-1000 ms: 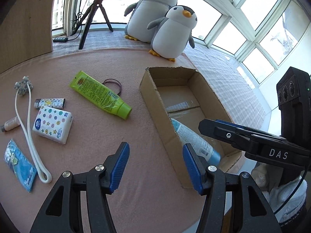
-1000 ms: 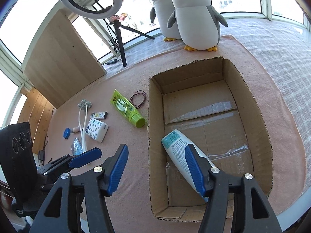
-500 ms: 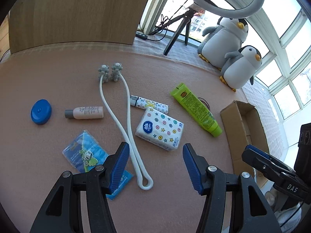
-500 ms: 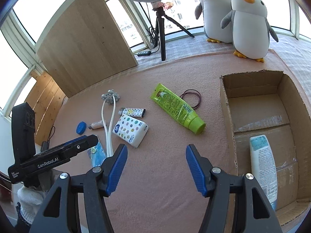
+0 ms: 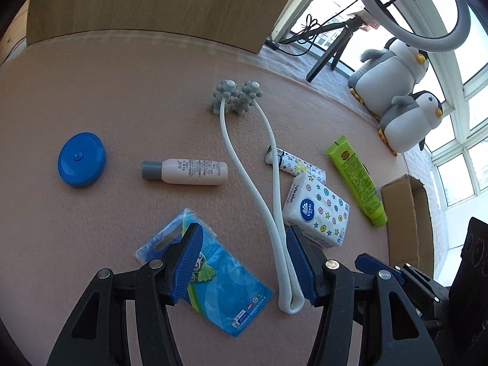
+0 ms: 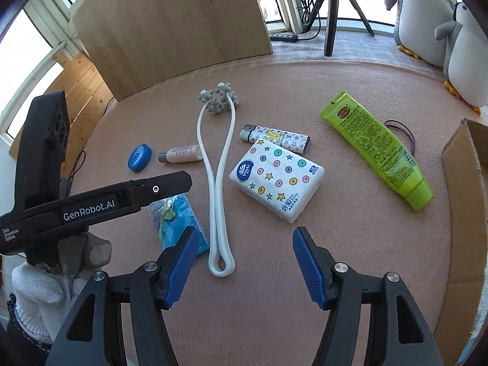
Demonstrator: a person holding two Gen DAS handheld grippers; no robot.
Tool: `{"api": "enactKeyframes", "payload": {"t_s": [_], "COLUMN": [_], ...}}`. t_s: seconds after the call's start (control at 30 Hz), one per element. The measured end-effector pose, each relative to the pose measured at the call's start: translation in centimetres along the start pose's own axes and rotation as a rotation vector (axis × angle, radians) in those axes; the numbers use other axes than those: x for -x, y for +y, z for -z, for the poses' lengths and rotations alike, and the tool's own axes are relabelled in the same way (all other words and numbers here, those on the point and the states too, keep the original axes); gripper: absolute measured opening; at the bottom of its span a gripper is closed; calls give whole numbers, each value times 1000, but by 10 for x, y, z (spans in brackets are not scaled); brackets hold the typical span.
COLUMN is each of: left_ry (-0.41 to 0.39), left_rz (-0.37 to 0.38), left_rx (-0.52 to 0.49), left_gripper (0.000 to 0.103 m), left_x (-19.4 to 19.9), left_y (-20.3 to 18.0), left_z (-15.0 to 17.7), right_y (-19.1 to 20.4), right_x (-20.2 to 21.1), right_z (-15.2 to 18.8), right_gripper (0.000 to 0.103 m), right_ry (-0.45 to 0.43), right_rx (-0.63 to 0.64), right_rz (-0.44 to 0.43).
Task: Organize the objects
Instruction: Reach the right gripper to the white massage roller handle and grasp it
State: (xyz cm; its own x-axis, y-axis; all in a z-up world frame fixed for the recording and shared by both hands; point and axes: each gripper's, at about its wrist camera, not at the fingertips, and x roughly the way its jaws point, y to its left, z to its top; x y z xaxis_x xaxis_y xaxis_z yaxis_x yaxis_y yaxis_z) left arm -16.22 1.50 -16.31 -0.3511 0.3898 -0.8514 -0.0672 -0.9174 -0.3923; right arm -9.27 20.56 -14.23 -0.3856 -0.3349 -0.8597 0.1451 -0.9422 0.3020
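On the pink mat lie a blue sachet [image 5: 213,286], a white looped massager [image 5: 271,201] with grey knobs, a spotted tissue pack [image 5: 317,212], a patterned lighter [image 5: 297,164], a small beige bottle [image 5: 189,171], a blue round lid [image 5: 81,159] and a green tube [image 5: 357,178]. My left gripper [image 5: 244,267] hovers open over the sachet and the massager's loop. My right gripper [image 6: 242,267] is open, just behind the massager loop [image 6: 221,262] and the tissue pack [image 6: 276,180]. The cardboard box [image 6: 463,213] stands at the right edge.
Two plush penguins [image 5: 405,97] sit beyond the mat by the windows, beside a ring light on a tripod [image 5: 329,52]. A wooden board [image 6: 170,27] leans at the back. A hair band [image 6: 402,131] lies by the green tube [image 6: 378,149]. A gloved hand [image 6: 39,283] holds the left gripper.
Both grippers have swung left from the box, where a white bottle lay, to the loose items. The left one has come down close over the sachet and massager.
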Motion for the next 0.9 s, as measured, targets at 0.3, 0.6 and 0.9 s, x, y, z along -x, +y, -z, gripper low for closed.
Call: {"api": "enactKeyframes", "payload": {"t_s": [0.3, 0.6, 0.9], "left_ry": [54, 51, 41], "left_rz": [31, 77, 100], "left_rx": [-7, -11, -13], "left_gripper": [49, 44, 32], "left_x": [-28, -38, -45], "left_y": [-3, -12, -14], "left_z": [-5, -10, -10], "right_y": [15, 18, 21], "right_x": [-32, -43, -45], "right_z": [4, 4, 4], "right_gripper": [36, 17, 15], "right_ry": [60, 71, 62], "right_rx": [26, 33, 59], "right_rz": [7, 9, 22]}}
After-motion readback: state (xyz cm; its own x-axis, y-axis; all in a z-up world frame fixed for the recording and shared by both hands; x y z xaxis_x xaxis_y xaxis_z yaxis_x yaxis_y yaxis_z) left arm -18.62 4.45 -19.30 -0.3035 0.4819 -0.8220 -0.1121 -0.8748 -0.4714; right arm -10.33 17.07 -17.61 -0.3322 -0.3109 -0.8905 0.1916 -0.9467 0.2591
